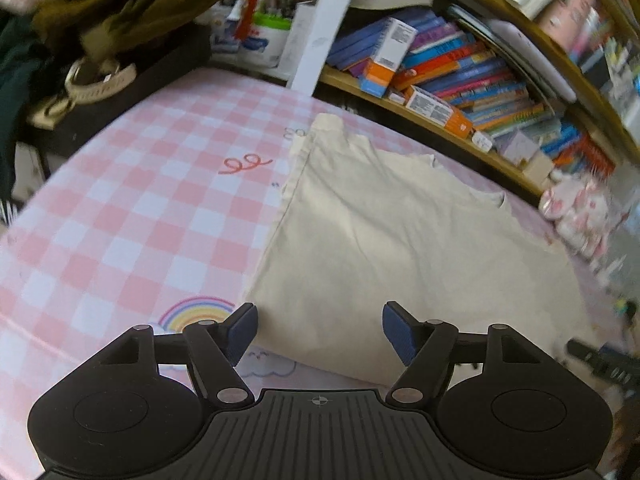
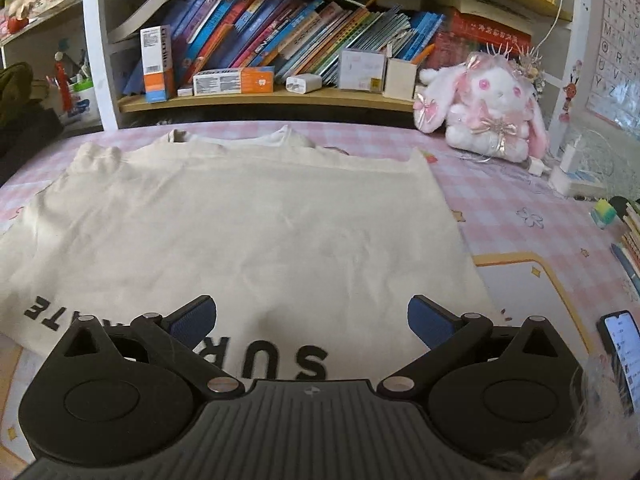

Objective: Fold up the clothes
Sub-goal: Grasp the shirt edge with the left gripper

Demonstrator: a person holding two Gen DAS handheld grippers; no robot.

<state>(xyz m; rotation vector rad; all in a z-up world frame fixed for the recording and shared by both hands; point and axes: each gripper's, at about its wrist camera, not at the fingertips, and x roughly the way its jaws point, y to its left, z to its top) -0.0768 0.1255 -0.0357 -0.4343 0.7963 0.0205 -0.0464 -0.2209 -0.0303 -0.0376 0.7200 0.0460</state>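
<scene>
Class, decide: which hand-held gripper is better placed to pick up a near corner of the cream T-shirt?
Probably the left hand-held gripper: open, with the T-shirt's near corner just ahead. The right faces mid-hem.

The bench [image 1: 120,220] left of the shirt [image 2: 248,220] is bare, so a hand can pass freely there. Behind the shirt a shelf [image 2: 260,98] with books [image 2: 280,32] closes the far edge. At the far right a plush rabbit [image 2: 488,108] and a power strip [image 2: 572,180] stand in the way. A phone [image 2: 624,356] lies at the near right, and a pile of clothes [image 1: 112,12] blocks the far left corner.
</scene>
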